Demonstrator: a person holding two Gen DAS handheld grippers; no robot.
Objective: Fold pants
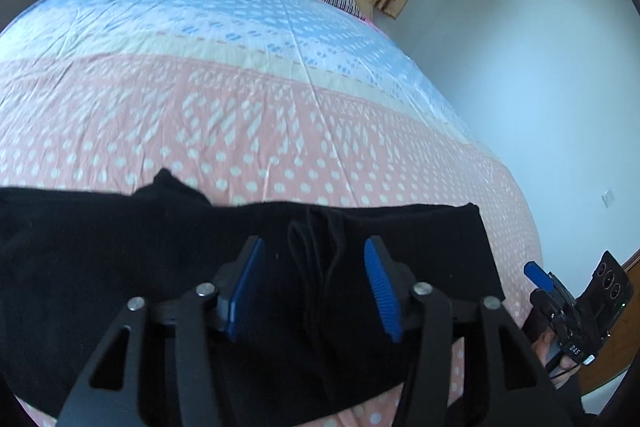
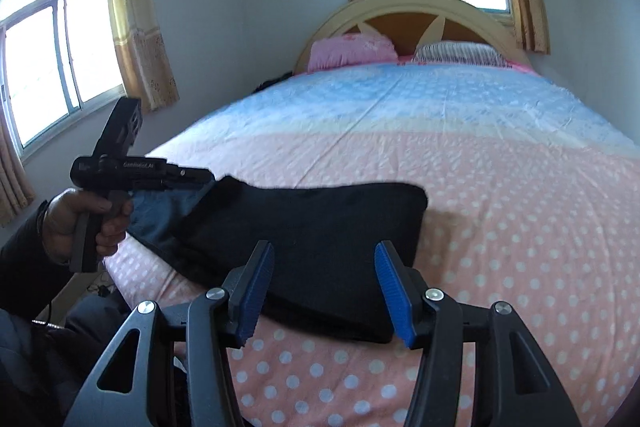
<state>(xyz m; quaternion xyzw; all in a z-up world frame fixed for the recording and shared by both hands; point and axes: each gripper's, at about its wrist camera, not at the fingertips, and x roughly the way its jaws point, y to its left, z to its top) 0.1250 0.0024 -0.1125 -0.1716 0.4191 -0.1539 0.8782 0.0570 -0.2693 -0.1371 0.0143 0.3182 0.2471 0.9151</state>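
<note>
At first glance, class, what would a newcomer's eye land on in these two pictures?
The black pants stand out first, lying dark and partly folded across the near end of the pink polka-dot bedspread. Next come the blue-padded grippers: the left gripper and the right gripper both hover open over the cloth. Beyond, a pink pillow rests against the arched headboard, under a bright window.

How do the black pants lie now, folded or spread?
Folded: the black pants form a compact layered block on the bed, neither open tool gripping them.
</note>
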